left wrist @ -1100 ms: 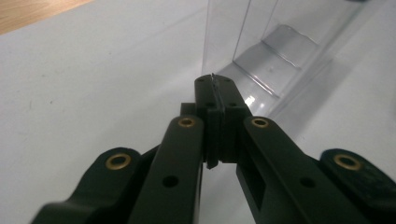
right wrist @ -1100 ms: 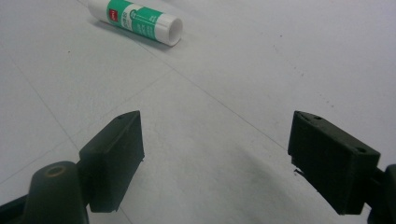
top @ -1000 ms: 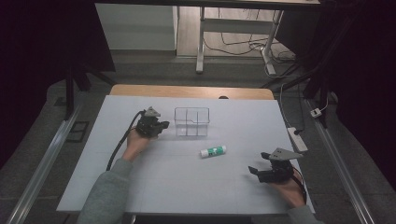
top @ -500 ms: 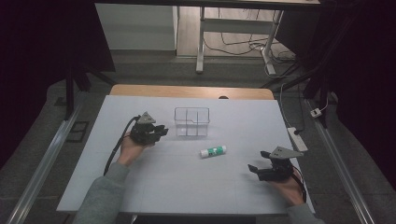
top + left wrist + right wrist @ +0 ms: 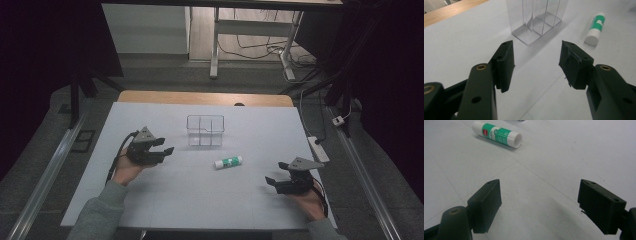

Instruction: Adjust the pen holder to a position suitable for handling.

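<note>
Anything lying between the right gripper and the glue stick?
Nothing: in the right gripper view, bare white table runs from the open right gripper to the glue stick.

Table [image 5: 150, 200] with organiser [image 5: 205, 131], glue stick [image 5: 228, 162]

The left tongs [image 5: 536, 57], just opening and empty, face a clear box [image 5: 536, 20], seemingly empty, beside a glue stick [image 5: 596, 28].

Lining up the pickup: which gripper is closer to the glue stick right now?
The right gripper, judging from the high view. It sits on the glue stick's side of the table, while the left gripper is farther off, level with the clear box.
</note>
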A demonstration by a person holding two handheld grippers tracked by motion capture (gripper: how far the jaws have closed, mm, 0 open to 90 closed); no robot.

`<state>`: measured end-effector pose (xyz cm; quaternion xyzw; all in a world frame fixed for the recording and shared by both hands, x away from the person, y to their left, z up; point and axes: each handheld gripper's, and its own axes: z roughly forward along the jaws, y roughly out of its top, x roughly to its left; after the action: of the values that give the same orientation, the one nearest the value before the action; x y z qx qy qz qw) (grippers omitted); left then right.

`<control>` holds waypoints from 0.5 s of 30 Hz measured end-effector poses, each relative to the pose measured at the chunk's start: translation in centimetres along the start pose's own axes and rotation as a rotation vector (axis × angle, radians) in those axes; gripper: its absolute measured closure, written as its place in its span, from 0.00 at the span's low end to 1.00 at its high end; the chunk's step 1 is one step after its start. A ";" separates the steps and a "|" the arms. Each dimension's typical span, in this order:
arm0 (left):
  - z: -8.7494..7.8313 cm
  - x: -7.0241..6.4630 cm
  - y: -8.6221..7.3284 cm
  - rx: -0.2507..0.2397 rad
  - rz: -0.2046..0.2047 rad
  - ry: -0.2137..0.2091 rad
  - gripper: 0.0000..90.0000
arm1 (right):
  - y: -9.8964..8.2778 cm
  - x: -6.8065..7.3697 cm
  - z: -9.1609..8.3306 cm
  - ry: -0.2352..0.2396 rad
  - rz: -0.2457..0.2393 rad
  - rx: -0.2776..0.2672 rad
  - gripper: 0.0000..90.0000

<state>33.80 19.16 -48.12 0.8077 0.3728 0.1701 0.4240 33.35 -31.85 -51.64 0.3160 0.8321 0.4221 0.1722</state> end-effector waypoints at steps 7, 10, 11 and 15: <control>-1.6 -0.4 -2.2 0.014 -0.007 0.027 0.46 | 0.0 0.2 -0.2 -0.004 -0.008 -0.005 0.21; -2.1 -0.2 -3.0 0.020 -0.018 0.025 0.46 | 0.0 0.2 -0.1 -0.007 -0.010 0.003 0.21; -2.2 -0.1 -3.2 0.021 -0.023 0.026 0.46 | 0.0 0.2 -0.2 -0.007 -0.010 0.003 0.21; -2.8 -0.2 -3.8 0.022 -0.024 0.027 0.46 | 0.0 0.3 -0.2 -0.003 -0.010 0.000 0.21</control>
<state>30.26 21.91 -49.58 0.8053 0.3899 0.1719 0.4121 33.03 -31.79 -51.54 0.3123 0.8333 0.4211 0.1755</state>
